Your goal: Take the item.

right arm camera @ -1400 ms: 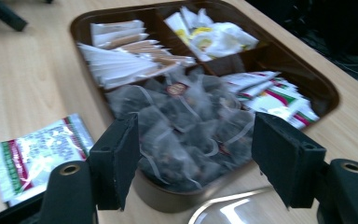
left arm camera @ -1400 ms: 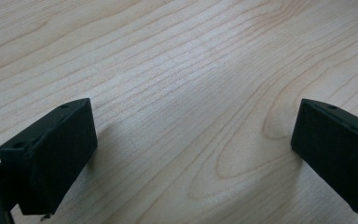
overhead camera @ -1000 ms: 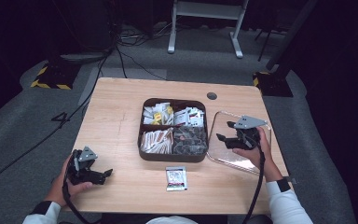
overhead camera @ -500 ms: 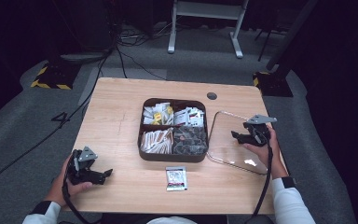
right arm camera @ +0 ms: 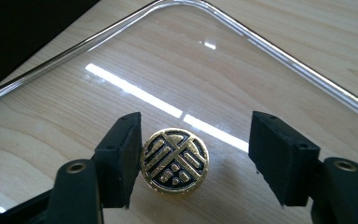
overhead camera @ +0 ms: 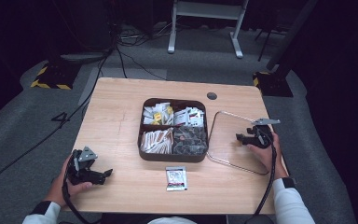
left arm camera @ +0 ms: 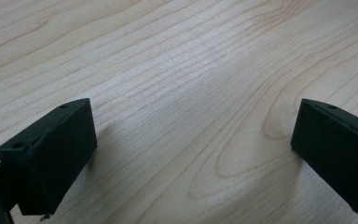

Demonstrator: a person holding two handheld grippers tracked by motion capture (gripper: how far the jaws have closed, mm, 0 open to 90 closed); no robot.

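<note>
A pale wooden counter [overhead camera: 116, 112] stood in a dark studio. At its left, the left gripper [overhead camera: 89, 171] rested idle, jaws spread wide over bare wood. At centre sat a dark brown four-compartment tray [overhead camera: 173, 156] of sachets, a loose white sachet [overhead camera: 176, 178] just before it. To the right lay a clear glass lid [right arm camera: 261, 44]; the right gripper [right arm camera: 193, 161] straddled its round gold-and-black knob [right arm camera: 174, 160], jaws just narrowing but not yet clamped, apparently to lift the lid.
</note>
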